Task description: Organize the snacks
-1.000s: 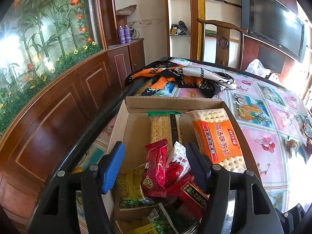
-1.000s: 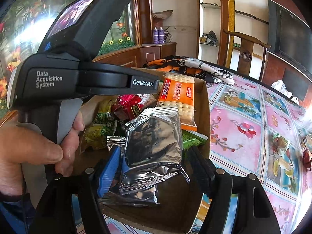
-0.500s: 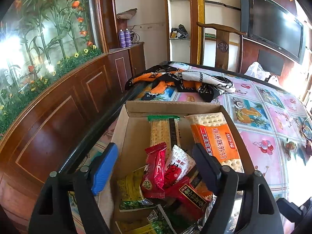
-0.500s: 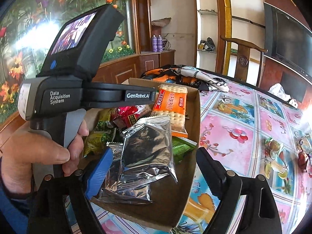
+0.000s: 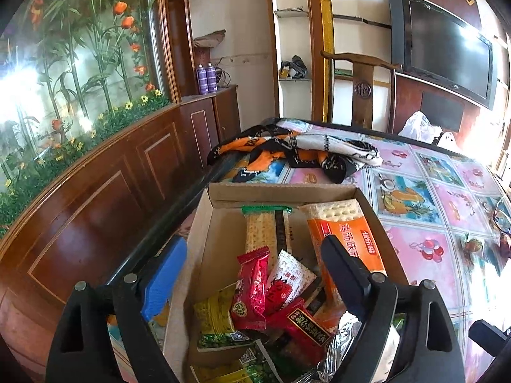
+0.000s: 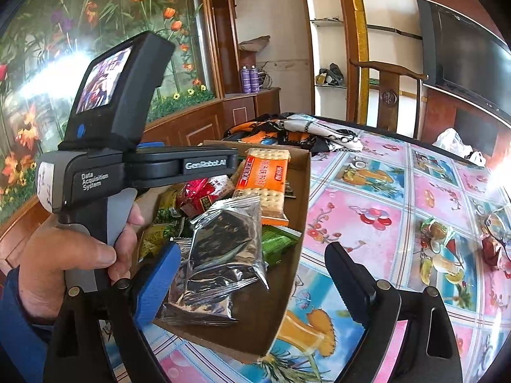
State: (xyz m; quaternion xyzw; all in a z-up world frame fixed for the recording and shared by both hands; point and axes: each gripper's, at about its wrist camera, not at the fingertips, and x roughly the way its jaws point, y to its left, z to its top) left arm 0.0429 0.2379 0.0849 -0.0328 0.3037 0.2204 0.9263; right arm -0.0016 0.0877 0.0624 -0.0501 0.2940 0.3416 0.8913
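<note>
A brown cardboard box (image 5: 281, 191) (image 6: 297, 239) on the table holds several snack packs: an orange cracker pack (image 5: 343, 233) (image 6: 266, 175), a green-edged cracker pack (image 5: 266, 226), red wrappers (image 5: 252, 287), yellow-green packs (image 5: 217, 322) and a silver foil pack (image 6: 223, 252) on top near the front. My left gripper (image 5: 252, 281) is open and empty above the box. My right gripper (image 6: 255, 287) is open and empty, drawn back above the box's near right edge; the silver pack lies loose in the box. The left gripper's body and the hand on it fill the left of the right wrist view (image 6: 105, 172).
An orange, black and white cloth (image 5: 293, 150) lies behind the box. The table has a patterned pink and blue cover (image 6: 399, 210). A small wrapped snack (image 6: 491, 250) lies at the table's right. A wooden chair (image 5: 364, 86) stands behind the table, and wooden panelling (image 5: 95, 198) runs along the left.
My right gripper opened wide, let go of the silver pack and drew back; the pack stays in the box. My left gripper opened wider and pulled back a little.
</note>
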